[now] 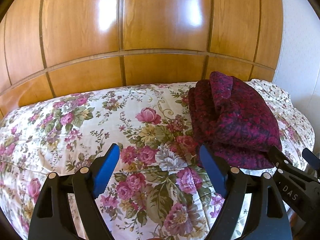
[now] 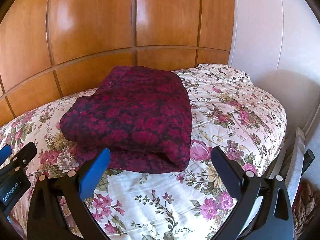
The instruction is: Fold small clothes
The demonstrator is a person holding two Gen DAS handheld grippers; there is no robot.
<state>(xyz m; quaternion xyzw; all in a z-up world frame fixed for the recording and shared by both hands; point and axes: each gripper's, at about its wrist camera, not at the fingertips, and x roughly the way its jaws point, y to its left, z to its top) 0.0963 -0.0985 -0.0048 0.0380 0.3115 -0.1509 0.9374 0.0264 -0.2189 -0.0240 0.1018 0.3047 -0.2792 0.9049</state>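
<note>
Both our black, blue-padded grippers, left (image 1: 160, 172) and right (image 2: 160, 170), were spread and empty above the floral quilted bedspread (image 2: 230, 108); the folded magenta knitted garment (image 2: 132, 116) rested on it.

Both wrist views face the bed (image 1: 84, 128); sharing the sweater (image 2: 136, 116).

Bare floral bedspread (image 1: 96, 124) lies open left of the folded garment (image 2: 132, 116) — wooden wardrobe (image 1: 140, 30) walls off the back.
</note>
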